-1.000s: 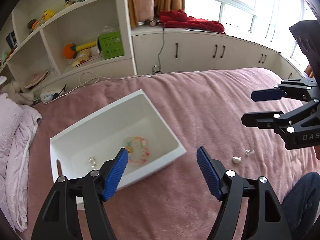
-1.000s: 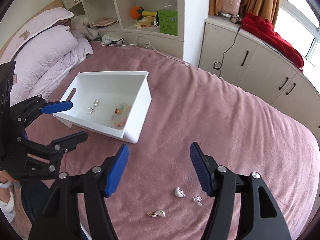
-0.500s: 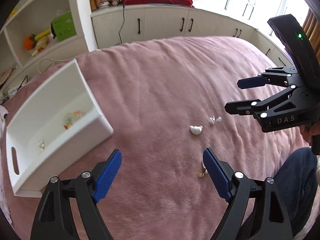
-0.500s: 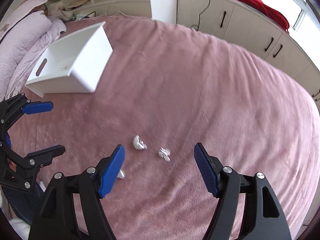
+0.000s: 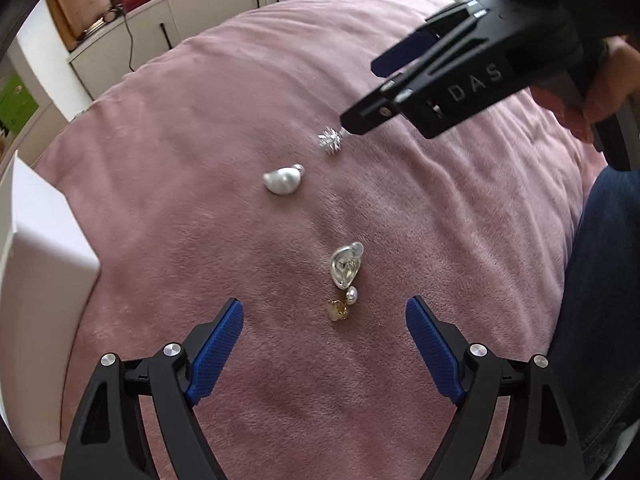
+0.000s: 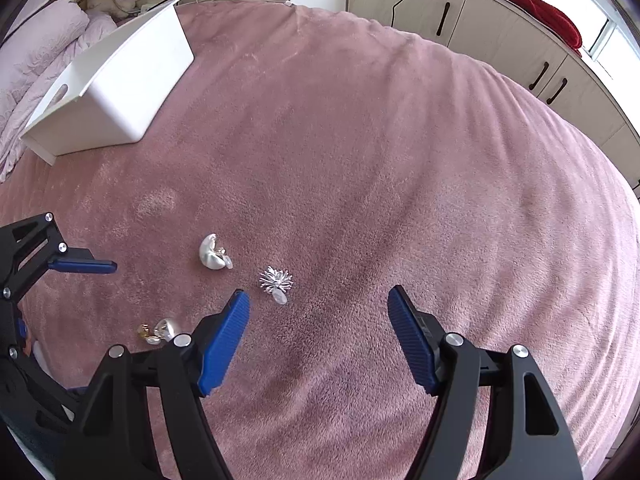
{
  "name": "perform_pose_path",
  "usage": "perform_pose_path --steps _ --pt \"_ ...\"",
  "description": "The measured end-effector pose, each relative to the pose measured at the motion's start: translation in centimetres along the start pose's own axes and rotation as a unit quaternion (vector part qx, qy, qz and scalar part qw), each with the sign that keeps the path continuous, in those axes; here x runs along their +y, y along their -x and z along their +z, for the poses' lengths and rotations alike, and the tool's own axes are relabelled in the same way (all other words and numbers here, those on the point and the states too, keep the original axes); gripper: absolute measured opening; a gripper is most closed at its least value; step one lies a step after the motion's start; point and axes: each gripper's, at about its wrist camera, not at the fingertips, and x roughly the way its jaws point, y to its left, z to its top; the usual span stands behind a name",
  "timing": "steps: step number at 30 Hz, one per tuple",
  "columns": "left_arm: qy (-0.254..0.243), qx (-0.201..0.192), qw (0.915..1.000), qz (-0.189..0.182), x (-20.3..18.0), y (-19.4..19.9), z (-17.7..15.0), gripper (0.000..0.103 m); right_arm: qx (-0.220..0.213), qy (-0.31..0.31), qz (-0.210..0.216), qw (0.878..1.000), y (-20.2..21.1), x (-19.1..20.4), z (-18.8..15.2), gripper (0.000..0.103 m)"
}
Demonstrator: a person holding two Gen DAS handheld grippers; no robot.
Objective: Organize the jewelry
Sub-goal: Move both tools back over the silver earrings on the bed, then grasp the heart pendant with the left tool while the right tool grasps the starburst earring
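Several small pieces of jewelry lie on the pink blanket. A silver spiky earring [image 5: 330,141] [image 6: 276,280] is farthest from me, with a pearly white piece [image 5: 282,180] [image 6: 212,256] beside it. Nearer lie a silver shell-shaped earring [image 5: 346,266] and a gold piece with a small pearl [image 5: 338,308] [image 6: 158,330]. My left gripper [image 5: 325,303] hangs open, pointing steeply down, with the gold piece between its fingertips and untouched. My right gripper [image 6: 318,294] [image 5: 360,98] is open just above the blanket, its left pad close to the spiky earring.
A white box [image 6: 120,80] [image 5: 36,280] stands on the bed to the left. Purple bedding [image 6: 36,44] lies beyond it. White cabinets [image 6: 500,36] with a red cloth [image 6: 532,4] run along the far side. A person's hand [image 5: 604,92] and a jeans leg [image 5: 600,280] are at right.
Both grippers have sunk toward the blanket and closed in on the jewelry, which now looks much larger. The white box has slid out to the left edge. Both jaws stand a little wider.
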Motion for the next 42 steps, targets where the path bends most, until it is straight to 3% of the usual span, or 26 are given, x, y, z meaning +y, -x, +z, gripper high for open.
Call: perform_pose_path --steps 7,11,13,15,20,22,30,42 --pt "0.005 0.026 0.9996 0.005 0.8 -2.5 -0.1 0.081 0.011 0.022 -0.009 1.0 -2.0 0.4 0.3 0.063" --pt "0.002 0.015 0.9999 0.002 0.9 -2.6 -0.5 0.077 0.014 0.027 -0.011 0.999 -2.8 0.8 0.4 0.059" --pt "0.006 0.006 1.0 0.0 1.3 -2.4 -0.6 0.064 0.015 0.023 -0.001 1.0 -3.0 0.9 0.4 0.053" --pt "0.015 0.001 0.9998 -0.009 1.7 -2.3 -0.8 0.058 0.016 0.023 0.005 1.0 -3.1 1.0 0.5 0.049" --pt "0.023 0.003 0.9995 -0.019 2.9 -2.3 -1.1 0.037 0.014 0.032 0.028 0.999 -3.2 1.6 0.5 0.028" --pt "0.026 0.007 0.9994 -0.023 3.2 -2.2 -1.5 0.02 0.017 0.032 0.038 0.999 -3.2 1.8 0.5 0.022" --pt "0.019 0.003 0.9997 -0.013 3.1 -0.9 -3.4 0.019 0.011 0.025 0.047 0.999 -3.0 2.0 0.4 0.018" --pt "0.066 -0.008 0.9978 0.002 3.6 2.0 -3.9 0.019 -0.009 0.015 0.056 0.998 -0.6 1.3 -0.3 0.018"
